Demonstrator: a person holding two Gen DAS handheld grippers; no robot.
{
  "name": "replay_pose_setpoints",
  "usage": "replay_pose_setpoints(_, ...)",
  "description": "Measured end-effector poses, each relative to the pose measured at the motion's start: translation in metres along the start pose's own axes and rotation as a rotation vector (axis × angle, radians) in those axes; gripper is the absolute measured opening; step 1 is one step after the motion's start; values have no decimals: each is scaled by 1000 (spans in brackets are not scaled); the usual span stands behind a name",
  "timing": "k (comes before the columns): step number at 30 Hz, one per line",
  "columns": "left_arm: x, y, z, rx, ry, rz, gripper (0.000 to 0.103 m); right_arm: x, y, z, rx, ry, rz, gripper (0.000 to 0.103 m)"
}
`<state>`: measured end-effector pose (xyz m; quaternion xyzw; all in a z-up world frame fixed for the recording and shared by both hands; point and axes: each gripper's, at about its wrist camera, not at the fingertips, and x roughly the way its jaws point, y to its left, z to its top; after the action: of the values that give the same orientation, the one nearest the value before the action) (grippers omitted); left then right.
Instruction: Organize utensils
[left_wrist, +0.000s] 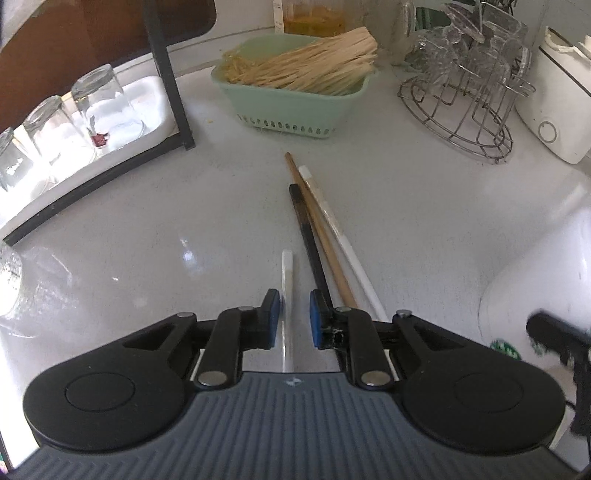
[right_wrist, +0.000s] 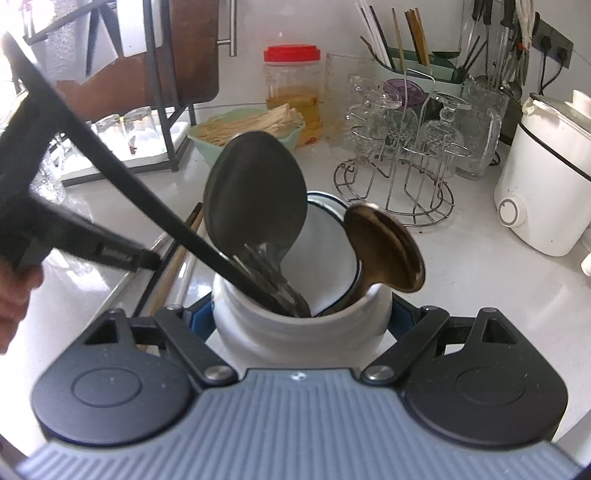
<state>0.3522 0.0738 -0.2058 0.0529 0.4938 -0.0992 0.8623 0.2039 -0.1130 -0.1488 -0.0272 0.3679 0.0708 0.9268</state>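
The left tongs (left_wrist: 294, 314) stand slightly apart around a white plastic chopstick (left_wrist: 287, 280) lying on the pale bench (left_wrist: 147, 240), pads not pressing it (black, wooden and white sticks lie just beside). The right tongs (right_wrist: 301, 317) clamp a white ceramic utensil jar (right_wrist: 258, 332) holding spoons.

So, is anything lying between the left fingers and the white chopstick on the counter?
No. The white chopstick already lies in the gap of the open left gripper, pads not touching it. The black chopstick runs beside the right pad.
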Motion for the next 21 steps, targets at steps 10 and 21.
replay_pose_setpoints(10, 7, -3, 15, 37, 51, -13, 11, 0, 2, 2, 3, 27, -5, 91)
replay_pose_setpoints(21, -14, -14, 8, 70, 30, -23, 7, 2, 3, 4, 8, 42, -9, 91)
